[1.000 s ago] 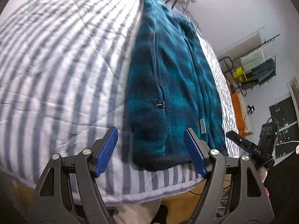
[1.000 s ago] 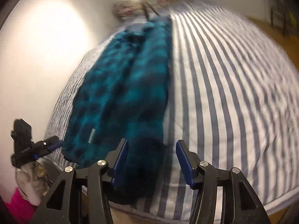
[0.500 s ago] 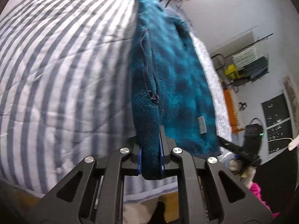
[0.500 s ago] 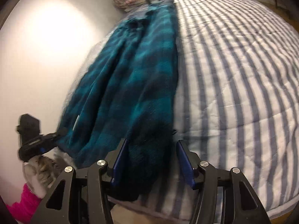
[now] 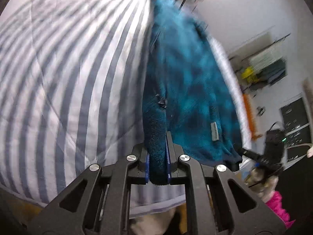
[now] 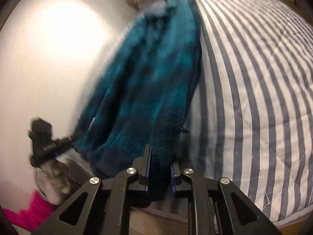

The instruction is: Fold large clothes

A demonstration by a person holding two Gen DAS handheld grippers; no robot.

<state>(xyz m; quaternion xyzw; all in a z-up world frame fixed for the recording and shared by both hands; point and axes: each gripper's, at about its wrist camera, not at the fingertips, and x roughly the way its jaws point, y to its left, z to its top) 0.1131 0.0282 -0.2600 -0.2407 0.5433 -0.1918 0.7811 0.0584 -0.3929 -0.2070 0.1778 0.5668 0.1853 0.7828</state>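
A teal fleece jacket lies lengthwise on a striped bed cover, its dark hem nearest me. My left gripper is shut on the hem's left corner, near the zipper pull. In the right wrist view the same jacket runs up the bed, and my right gripper has its jaws closing on the hem's other corner, fabric pressed between the blue pads. Each gripper shows in the other's view: the right gripper at the hem's right end, the left gripper at the lower left.
The striped bed cover spreads wide to the jacket's side. A white wall runs along one edge of the bed. A clothes rack stands in the background. A pink sleeve shows by the bed's foot.
The left gripper shut on the hem's corner, then the right gripper closed on the other corner. The near end of the jacket has gathered and lifted slightly between them.
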